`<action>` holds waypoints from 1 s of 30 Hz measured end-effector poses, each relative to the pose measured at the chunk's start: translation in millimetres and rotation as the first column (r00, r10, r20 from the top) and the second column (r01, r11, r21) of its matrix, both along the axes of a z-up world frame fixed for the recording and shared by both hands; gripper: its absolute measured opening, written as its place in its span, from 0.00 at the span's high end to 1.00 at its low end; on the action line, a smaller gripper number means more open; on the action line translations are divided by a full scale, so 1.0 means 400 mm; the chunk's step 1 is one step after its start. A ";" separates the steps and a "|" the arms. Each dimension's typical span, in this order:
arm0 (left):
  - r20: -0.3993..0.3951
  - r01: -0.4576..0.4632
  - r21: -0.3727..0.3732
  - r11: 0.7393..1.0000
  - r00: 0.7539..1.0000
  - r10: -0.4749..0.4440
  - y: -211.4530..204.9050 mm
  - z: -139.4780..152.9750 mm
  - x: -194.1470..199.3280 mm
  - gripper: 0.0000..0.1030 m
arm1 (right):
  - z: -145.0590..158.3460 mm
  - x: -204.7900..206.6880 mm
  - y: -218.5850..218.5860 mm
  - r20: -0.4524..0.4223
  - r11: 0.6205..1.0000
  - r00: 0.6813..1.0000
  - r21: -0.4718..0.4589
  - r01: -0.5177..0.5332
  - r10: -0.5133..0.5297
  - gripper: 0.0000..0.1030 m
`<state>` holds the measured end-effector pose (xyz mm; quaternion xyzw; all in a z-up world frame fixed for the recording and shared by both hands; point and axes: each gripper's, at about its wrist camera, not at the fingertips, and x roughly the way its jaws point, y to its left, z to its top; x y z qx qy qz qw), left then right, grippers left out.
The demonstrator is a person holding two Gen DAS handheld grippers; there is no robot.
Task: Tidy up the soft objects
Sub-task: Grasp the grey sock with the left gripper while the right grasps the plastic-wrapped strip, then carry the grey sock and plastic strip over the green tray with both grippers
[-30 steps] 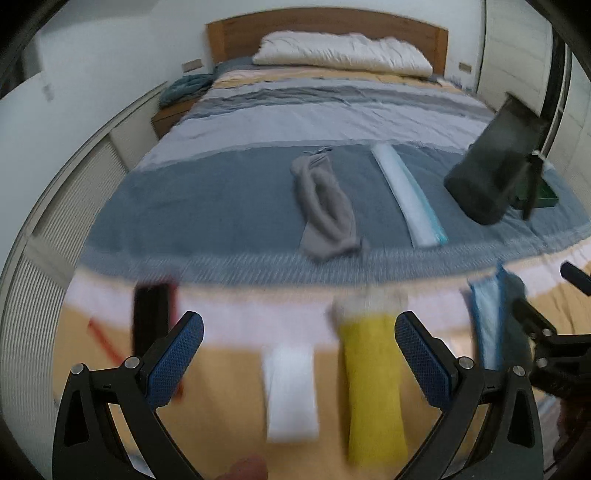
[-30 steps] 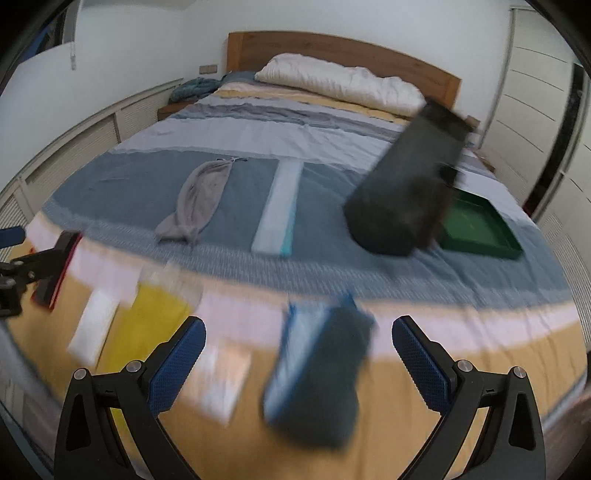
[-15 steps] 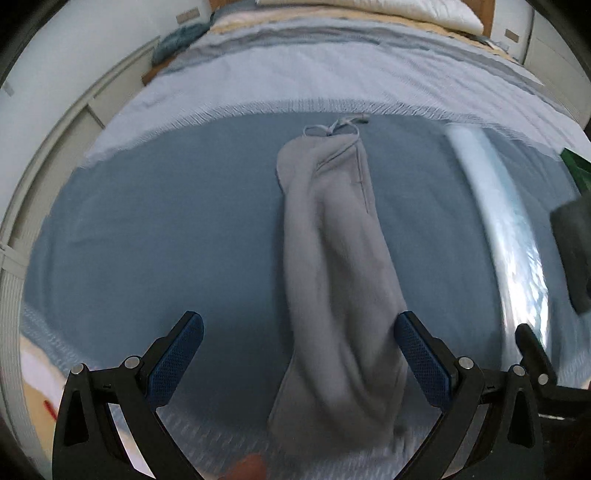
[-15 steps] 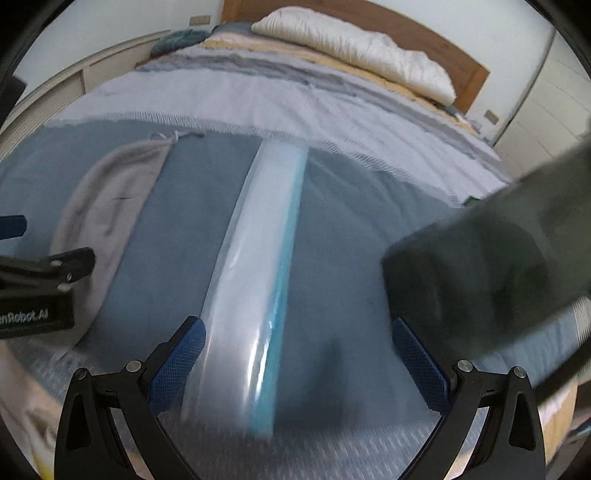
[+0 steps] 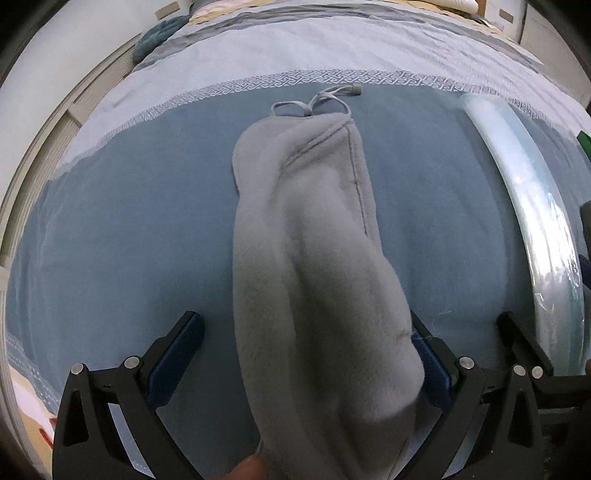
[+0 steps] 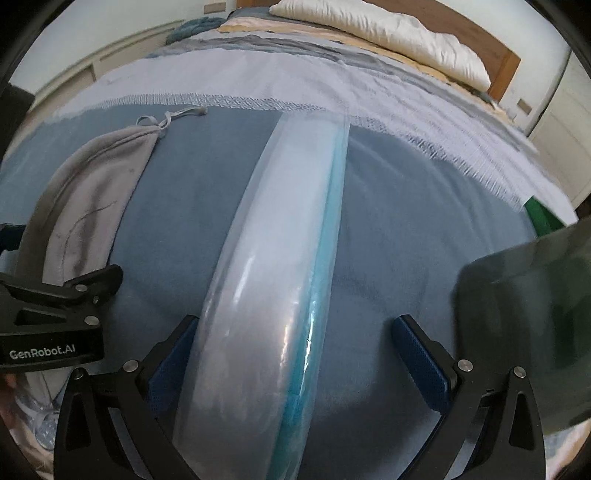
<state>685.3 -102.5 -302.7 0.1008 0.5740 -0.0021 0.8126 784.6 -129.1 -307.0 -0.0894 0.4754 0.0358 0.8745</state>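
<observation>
A grey fleece drawstring pouch (image 5: 306,258) lies lengthwise on the blue blanket (image 5: 129,221). My left gripper (image 5: 303,354) is open and straddles the pouch's near end; the pouch bulges over the right fingertip and hides most of it. A long clear plastic packet (image 6: 273,295) with a pale filling and a teal edge lies to the right of the pouch. My right gripper (image 6: 295,350) stands open around the packet's near end, its left finger close beside the packet. The right wrist view also shows the pouch (image 6: 92,206) and the left gripper (image 6: 55,302).
A dark grey-green blurred object (image 6: 524,325) looms close at the right of the right gripper. Behind it sits a green tray (image 6: 543,218). A white pillow (image 6: 388,33) and a wooden headboard (image 6: 506,62) are at the bed's far end. A low wall unit (image 5: 48,155) runs along the left.
Both grippers have moved forward from the foot of the bed, past the small folded cloths. The left now straddles the grey pouch and the right the plastic packet. Both stayed open.
</observation>
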 end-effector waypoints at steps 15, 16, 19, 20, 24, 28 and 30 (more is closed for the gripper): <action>-0.040 0.054 -0.012 0.998 0.998 -0.054 -0.099 0.037 -0.018 0.80 | 0.021 -0.015 -0.010 -0.011 0.994 0.998 0.084 -0.064 0.065 0.93; -0.038 0.051 -0.015 0.999 0.998 -0.052 -0.103 0.039 -0.021 0.82 | 0.021 -0.013 -0.008 -0.013 0.994 0.998 0.085 -0.066 0.068 0.94; -0.032 0.033 -0.057 0.998 0.999 -0.035 -0.095 0.051 -0.030 0.86 | 0.064 -0.051 -0.023 -0.017 0.992 0.997 0.101 -0.072 0.074 0.95; -0.036 0.024 -0.080 0.996 0.999 -0.027 -0.090 0.057 -0.032 0.87 | 0.070 -0.054 -0.022 -0.016 0.992 0.997 0.104 -0.073 0.075 0.95; -0.036 0.015 -0.135 0.991 0.999 -0.020 -0.068 0.082 -0.031 0.87 | 0.088 -0.061 -0.020 -0.018 0.992 0.997 0.106 -0.074 0.077 0.95; -0.030 0.048 -0.153 0.987 0.998 -0.053 -0.068 0.117 -0.034 0.87 | 0.121 -0.089 -0.031 -0.014 0.989 0.998 0.136 -0.057 0.060 0.95; -0.028 0.063 -0.155 0.986 0.997 -0.068 -0.090 0.140 -0.044 0.87 | 0.141 -0.100 -0.034 -0.016 0.987 0.998 0.151 -0.052 0.055 0.95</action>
